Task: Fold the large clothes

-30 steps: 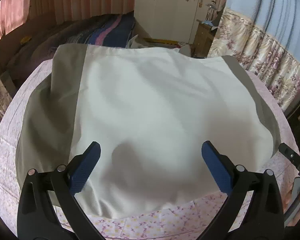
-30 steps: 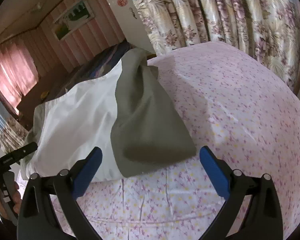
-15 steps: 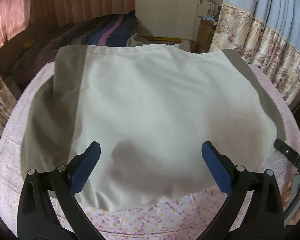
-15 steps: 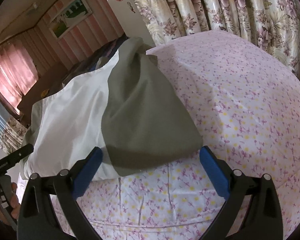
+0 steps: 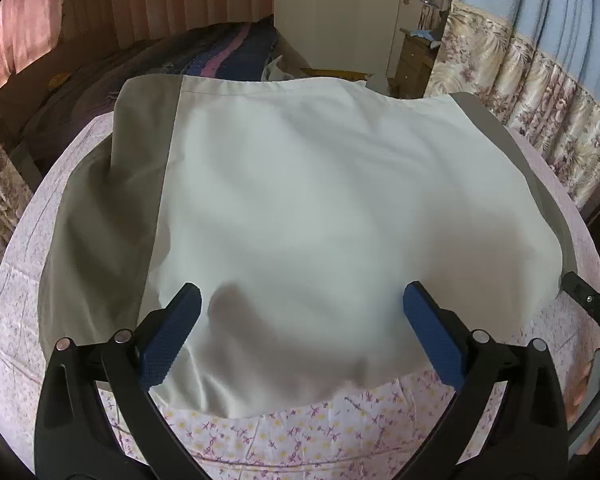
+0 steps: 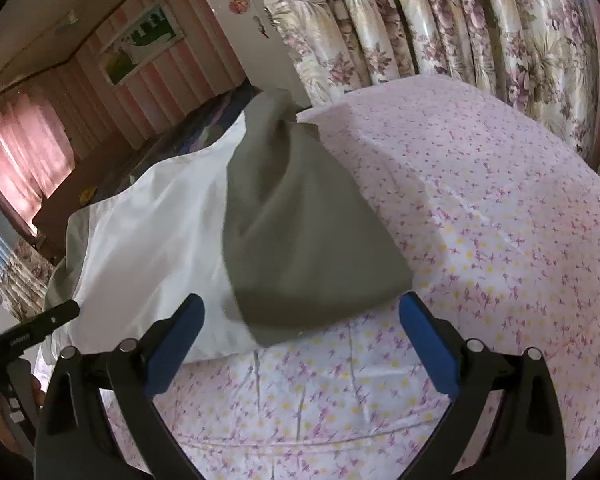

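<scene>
Nearest in the left wrist view, the left gripper (image 5: 300,332) is spread wide, its blue pads (image 5: 172,338) well apart and holding nothing; it hangs over the near edge of the garment (image 5: 320,208). Nearest in the right wrist view, the right gripper (image 6: 300,340) is just as wide open and empty, poised over the garment's near right corner, where the grey sleeve (image 6: 300,232) ends close to the bed's near edge.

The garment (image 6: 152,248) lies spread on the bed (image 5: 300,432), which is covered with a pink flowered sheet (image 6: 480,220). Its white body fills the middle of the bed, with a grey panel down each side. A bare strip of sheet shows between its near hem and the near edge. The left grey panel reaches toward the bed's left edge. The right sleeve is folded in over the white body and tapers away to the far edge, where it bunches. To its right the sheet lies bare out to the right edge and far right corner.

At the right edge of the left wrist view, part of the other tool and a hand (image 5: 580,392) show.

Past the far edge stand a dark striped bed (image 5: 220,52), a white wardrobe (image 5: 340,12), flowered curtains (image 6: 440,20) and pink curtains (image 6: 24,160).
</scene>
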Motion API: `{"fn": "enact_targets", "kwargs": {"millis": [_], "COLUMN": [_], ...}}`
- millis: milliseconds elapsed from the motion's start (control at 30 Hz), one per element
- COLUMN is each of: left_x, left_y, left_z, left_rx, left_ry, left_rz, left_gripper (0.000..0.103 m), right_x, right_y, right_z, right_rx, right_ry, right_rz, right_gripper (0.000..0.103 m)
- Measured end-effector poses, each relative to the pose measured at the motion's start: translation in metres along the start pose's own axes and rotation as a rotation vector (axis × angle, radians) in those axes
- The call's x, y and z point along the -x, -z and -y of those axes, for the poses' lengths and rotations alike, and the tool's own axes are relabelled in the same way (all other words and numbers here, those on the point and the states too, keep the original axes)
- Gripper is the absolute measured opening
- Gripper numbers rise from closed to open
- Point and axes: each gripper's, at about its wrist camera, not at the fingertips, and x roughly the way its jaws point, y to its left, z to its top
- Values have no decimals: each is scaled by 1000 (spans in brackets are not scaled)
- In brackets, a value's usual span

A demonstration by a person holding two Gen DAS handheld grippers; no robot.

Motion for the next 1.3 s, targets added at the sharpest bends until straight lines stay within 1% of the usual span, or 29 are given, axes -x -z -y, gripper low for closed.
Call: {"fn": "enact_targets", "kwargs": {"millis": [67,133,233,300,367,433,567,767,833,900,933,967,1000,1033,1067,1100,1167,1200,1233,1267,1300], "left_x": [-3,-9,-17,-23,-25,-26,-28,-29,-29,-29,-30,-30,-31,-32,-33,-33,-32,-31,-30,-29,-26], "left_y": [0,-3,-8,-10,-11,-12,-13,-16,-16,-16,-16,-16,-16,-16,-16,-16,-16,-16,-15,-14,-14], "left_z": [0,-3,-9,-10,-10,-7,-3,-1,-1,-1,0,-1,-1,-1,-1,-1,0,0,0,0,1], "left_rx": [1,16,42,49,50,38,19,14,10,10,11,13,19,25,29,31,33,34,35,35,32], "left_ry": [6,31,61,65,65,55,38,35,30,26,24,25,31,37,39,40,46,49,55,57,60], "left_rz": [-6,-14,-28,-43,-42,-38,-41,-47,-49,-48,-48,-50,-53,-57,-59,-61,-61,-59,-58,-57,-55], "left_gripper": [100,100,100,100,100,100,100,100,100,100,100,99,98,98,98,97,93,90,88,84,73], "right_x": [-8,-15,-17,-21,-21,-25,-32,-44,-49,-47,-43,-40,-40,-42,-47,-50,-56,-60,-64,-70,-72], "right_y": [3,2,-5,-10,-13,-15,-17,-23,-28,-31,-34,-38,-41,-43,-43,-43,-39,-38,-37,-36,-36], "right_z": [-4,-4,2,5,12,17,14,1,-9,-19,-23,-27,-29,-29,-31,-32,-36,-38,-37,-34,-31], "right_rx": [19,18,-34,-76,-140,-179,-185,-123,-76,-19,9,32,36,38,42,46,66,73,74,57,36], "right_ry": [10,15,-18,-40,-86,-88,-90,-72,-68,-60,-61,-74,-82,-83,-76,-73,-59,-56,-53,-60,-76], "right_rz": [-28,-35,-21,-30,-24,-25,-27,-33,-36,-13,5,18,18,8,-12,-21,-30,-36,-48,-65,-72], "right_gripper": [98,98,98,99,99,99,99,99,96,84,73,71,71,77,86,88,97,98,100,100,99]}}
